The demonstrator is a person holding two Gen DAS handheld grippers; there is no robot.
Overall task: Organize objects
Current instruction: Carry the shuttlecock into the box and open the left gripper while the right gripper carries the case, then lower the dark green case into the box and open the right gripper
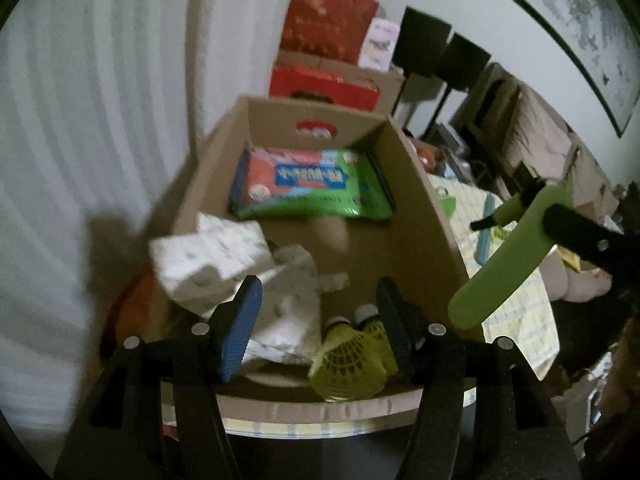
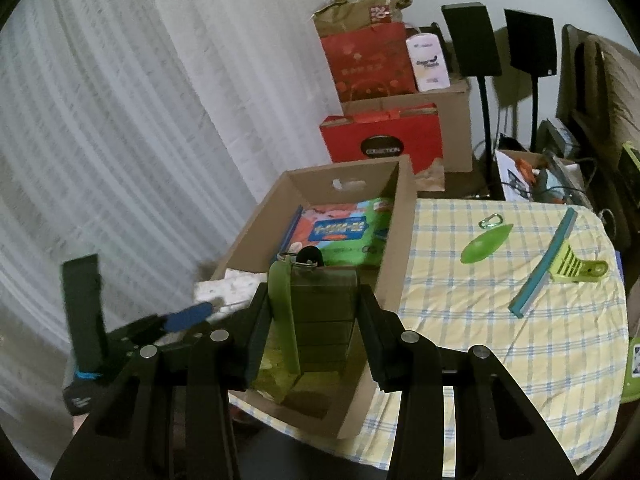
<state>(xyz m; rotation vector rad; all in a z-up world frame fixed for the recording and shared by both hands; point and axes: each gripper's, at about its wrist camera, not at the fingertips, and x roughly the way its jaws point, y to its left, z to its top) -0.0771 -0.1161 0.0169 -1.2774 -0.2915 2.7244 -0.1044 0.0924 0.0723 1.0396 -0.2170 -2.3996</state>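
Grippers over cardboard box point(image 2: 404, 216) at the table's edge.
Left gripper point(image 1: 320, 320) gapes above shuttlecocks point(image 1: 348, 356); right gripper point(image 2: 316, 336) clamps a green case point(image 2: 324, 320).

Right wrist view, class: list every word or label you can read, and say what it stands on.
"COLLECTION": black oval on the lower red box.
White bottle: print too blurred to read.
Green and orange packet in the cardboard box: blue label, characters unreadable.
Upper red bag: pattern unreadable.
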